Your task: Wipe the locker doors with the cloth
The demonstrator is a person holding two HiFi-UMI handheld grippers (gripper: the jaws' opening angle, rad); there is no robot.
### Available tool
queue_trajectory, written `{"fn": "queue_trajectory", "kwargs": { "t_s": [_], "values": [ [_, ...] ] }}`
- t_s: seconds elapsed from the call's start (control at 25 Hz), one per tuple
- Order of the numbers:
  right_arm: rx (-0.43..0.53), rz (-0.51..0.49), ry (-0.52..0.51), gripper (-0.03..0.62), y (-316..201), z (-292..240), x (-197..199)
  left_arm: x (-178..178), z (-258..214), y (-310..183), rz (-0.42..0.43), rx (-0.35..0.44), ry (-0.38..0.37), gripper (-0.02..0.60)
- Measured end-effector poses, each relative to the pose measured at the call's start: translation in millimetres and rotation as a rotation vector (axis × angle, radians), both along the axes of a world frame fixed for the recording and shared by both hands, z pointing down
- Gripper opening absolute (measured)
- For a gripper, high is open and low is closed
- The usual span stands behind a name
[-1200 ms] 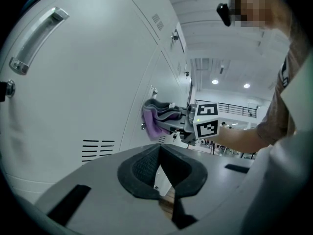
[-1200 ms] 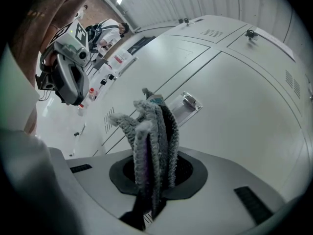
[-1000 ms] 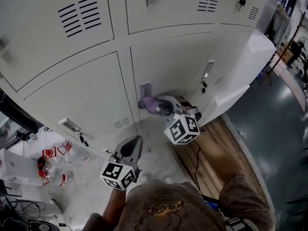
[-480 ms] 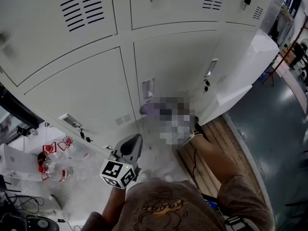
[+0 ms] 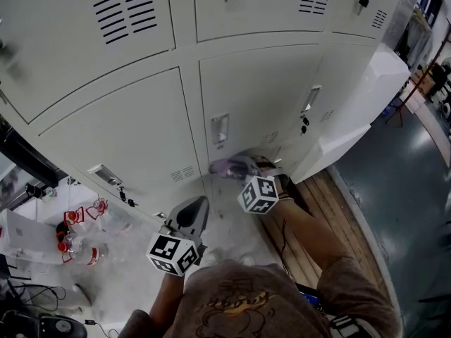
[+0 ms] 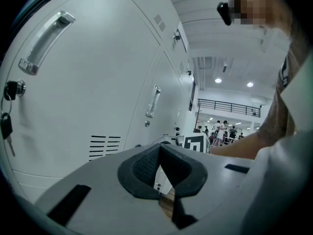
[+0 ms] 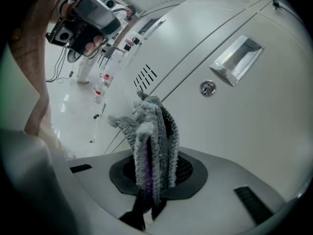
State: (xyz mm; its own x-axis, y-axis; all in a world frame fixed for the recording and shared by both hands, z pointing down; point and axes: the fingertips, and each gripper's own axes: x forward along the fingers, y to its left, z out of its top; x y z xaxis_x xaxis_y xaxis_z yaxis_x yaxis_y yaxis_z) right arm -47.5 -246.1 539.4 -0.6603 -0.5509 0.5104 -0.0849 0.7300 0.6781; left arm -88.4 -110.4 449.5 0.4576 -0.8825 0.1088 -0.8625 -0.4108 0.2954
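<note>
Lockers (image 5: 141, 139), pale grey, fill the top of head view; wood planks (image 5: 352, 217) on the floor low-right of ref. Ref = recessed handle (image 5: 219, 129) on lower mid door. R gripper (image 5: 238, 167) just below handle, purple cloth (image 5: 224, 166) at its tip near door's bottom edge. L gripper (image 5: 197, 206) further below handle, off the door.
L gripper view: jaws meet at tips, nothing between.
R gripper view: jaws clamped on cloth, bunched, standing up; handle up-right of it, lock (image 7: 208, 87) just under handle. Cloth/door contact: can't tell.
</note>
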Motion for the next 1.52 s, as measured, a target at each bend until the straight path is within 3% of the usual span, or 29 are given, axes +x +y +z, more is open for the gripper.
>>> {"fn": "queue_trajectory", "kwargs": {
  "t_s": [0.32, 0.72, 1.04, 1.52],
  "values": [
    [-0.05, 0.035, 0.045, 0.055, 1, 24, 6, 7, 3, -4, 0.026, -0.006, 0.004, 0.003],
    [-0.058, 0.108, -0.042, 0.055, 14, -7, 43, 18, 2, -11, 0.06, 0.002, 0.007, 0.003],
    [0.026, 0.164, -0.154, 0.055, 12, -88, 70, 31, -1, -17, 0.096, 0.012, 0.003, 0.003],
    [0.332, 0.182, -0.232, 0.055, -8, -263, 99, 48, -5, -20, 0.138, 0.025, 0.0, 0.003]
  ]
}}
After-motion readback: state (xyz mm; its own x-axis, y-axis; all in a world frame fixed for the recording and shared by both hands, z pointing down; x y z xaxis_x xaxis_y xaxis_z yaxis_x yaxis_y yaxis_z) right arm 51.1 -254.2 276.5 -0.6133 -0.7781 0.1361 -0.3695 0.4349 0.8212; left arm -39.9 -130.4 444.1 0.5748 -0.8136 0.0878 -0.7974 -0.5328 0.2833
